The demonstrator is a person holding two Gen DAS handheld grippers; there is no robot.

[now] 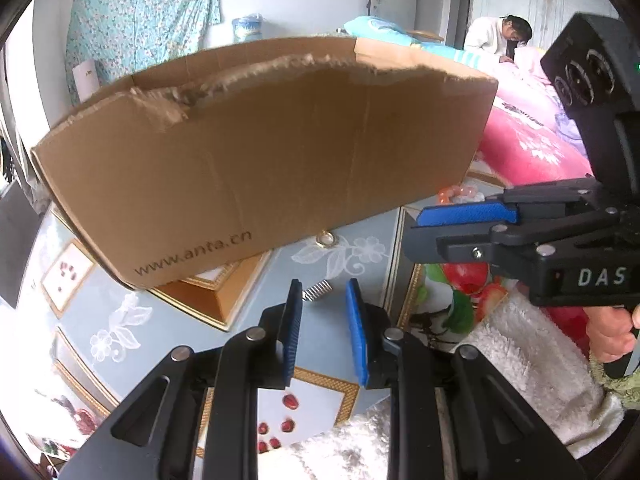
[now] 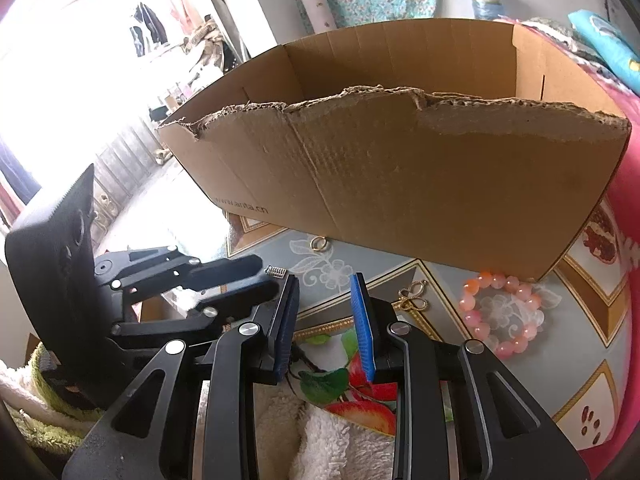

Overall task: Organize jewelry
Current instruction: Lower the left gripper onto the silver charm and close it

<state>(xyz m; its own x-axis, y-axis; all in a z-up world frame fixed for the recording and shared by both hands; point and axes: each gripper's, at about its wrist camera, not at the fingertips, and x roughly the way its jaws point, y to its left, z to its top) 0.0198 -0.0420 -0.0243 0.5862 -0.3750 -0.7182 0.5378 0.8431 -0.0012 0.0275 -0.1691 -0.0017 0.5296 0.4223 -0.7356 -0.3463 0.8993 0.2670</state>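
A torn brown cardboard box (image 1: 260, 152) (image 2: 400, 180) stands on the patterned cloth. In front of it lie a gold ring (image 1: 325, 239) (image 2: 319, 243), a small silver comb clip (image 1: 317, 291) (image 2: 276, 271), a gold bow-shaped brooch (image 2: 412, 298) and a pink bead bracelet (image 2: 500, 312) (image 1: 456, 194). My left gripper (image 1: 324, 292) (image 2: 266, 276) is open and empty, its tips just short of the silver clip. My right gripper (image 2: 324, 284) (image 1: 412, 230) is open too, with nothing between its blue pads, hovering between the clip and the brooch.
A white fluffy towel (image 1: 532, 360) (image 2: 332, 440) lies at the near edge under both grippers. A pink quilt (image 1: 528, 148) covers the bed to the right, where a person (image 1: 500, 36) leans over. The box blocks the far side.
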